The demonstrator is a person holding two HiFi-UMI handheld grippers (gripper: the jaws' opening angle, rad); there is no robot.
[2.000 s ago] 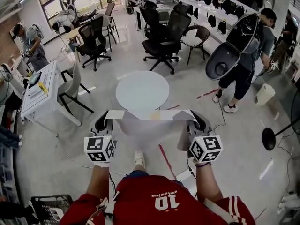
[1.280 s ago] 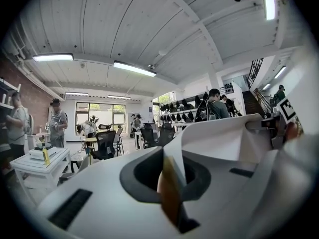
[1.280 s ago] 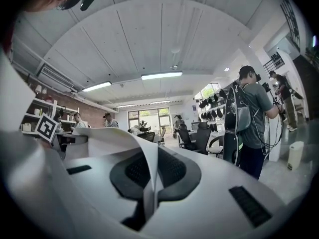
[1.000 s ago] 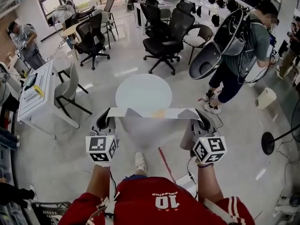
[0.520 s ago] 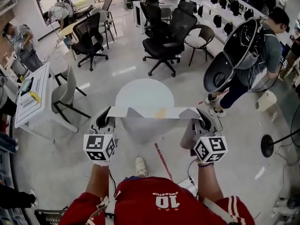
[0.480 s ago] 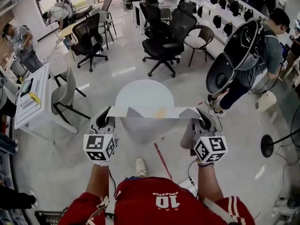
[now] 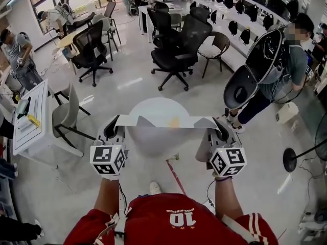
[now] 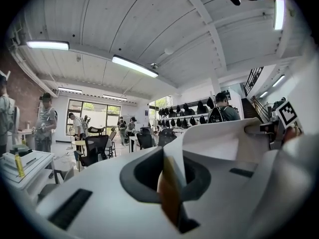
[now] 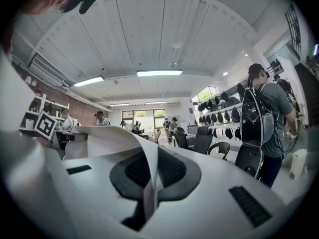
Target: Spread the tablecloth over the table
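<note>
Head view. Faces a round white table (image 7: pixel 158 105) from close by, both grippers held out in front. Keeps the left gripper (image 7: pixel 113 129) and the right gripper (image 7: pixel 220 130) level, side by side and well apart. Carries the tablecloth (image 7: pixel 163 134) strung between them by its top edge, pulled straight from one to the other, the rest hanging below as a pale sheet. Covers the table's near edge with that top edge in this view; cannot tell whether cloth and table touch. Shows none of the cloth lying on the table top. Beyond the table's far edge, black office chairs (image 7: pixel 176 45). Off to the right, a person with a backpack (image 7: pixel 286 55). Off to the left, a white desk (image 7: pixel 28 119) with a grey chair (image 7: pixel 66 114) just beside it.

Left gripper view. Looks along the jaws of the left gripper (image 8: pixel 167 178), pressed flat together on a corner of the tablecloth (image 8: pixel 219 143). Trails off to the right from there as a broad white band, toward the marker cube (image 8: pixel 286 114) of the right gripper.

Right gripper view. Looks along the jaws of the right gripper (image 9: pixel 149 183), clamped on a thin upright fold of the tablecloth (image 9: pixel 114 138). Sweeps away to the left from the pinch. At the right edge, the person with a backpack (image 9: pixel 266 123).
</note>
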